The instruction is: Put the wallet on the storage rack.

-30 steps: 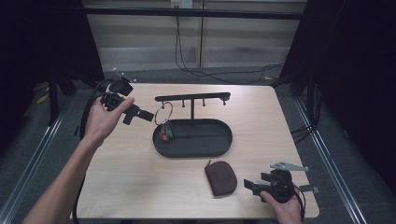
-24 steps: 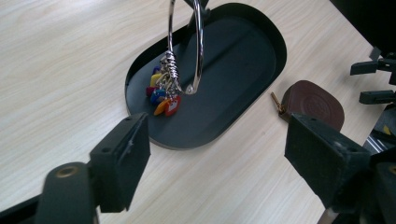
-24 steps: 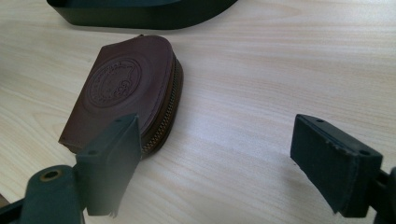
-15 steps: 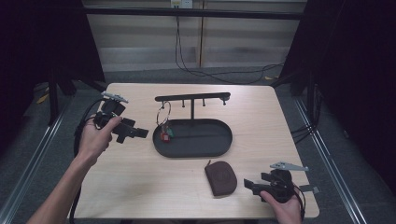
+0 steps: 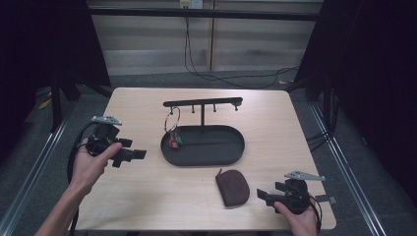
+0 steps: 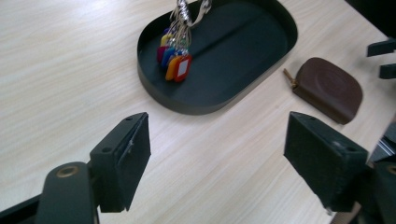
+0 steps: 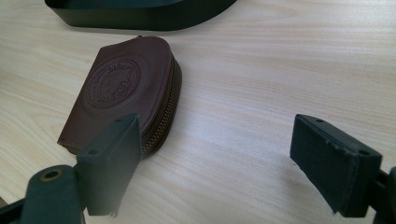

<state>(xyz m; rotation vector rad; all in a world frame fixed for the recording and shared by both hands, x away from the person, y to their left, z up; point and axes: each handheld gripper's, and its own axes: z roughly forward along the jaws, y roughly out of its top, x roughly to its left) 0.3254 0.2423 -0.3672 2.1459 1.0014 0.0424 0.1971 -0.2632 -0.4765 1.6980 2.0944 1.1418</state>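
A key ring (image 5: 172,129) with coloured tags (image 6: 175,63) hangs from the left hook of a black rack bar (image 5: 201,103), and the tags dangle into the black oval tray (image 5: 236,153). My left gripper (image 5: 132,148) hovers over the table left of the tray. It is open, its jaws have just been closing slightly, and nothing is between them (image 6: 219,158). A brown zipped leather pouch (image 5: 232,187) lies flat in front of the tray. My right gripper (image 5: 268,192) rests just right of the pouch (image 7: 123,91), open and empty.
The tray's rim (image 6: 196,105) lies ahead of the left jaws. The pouch (image 6: 329,88) and the right gripper (image 6: 383,58) show further off. A cable trails on the floor beyond the table's far edge. Bare wood lies between the left hand and the tray.
My left gripper has drawn back from the key ring, moving left and down toward the table's left side. The ring stays on the rack. The right gripper has not moved.
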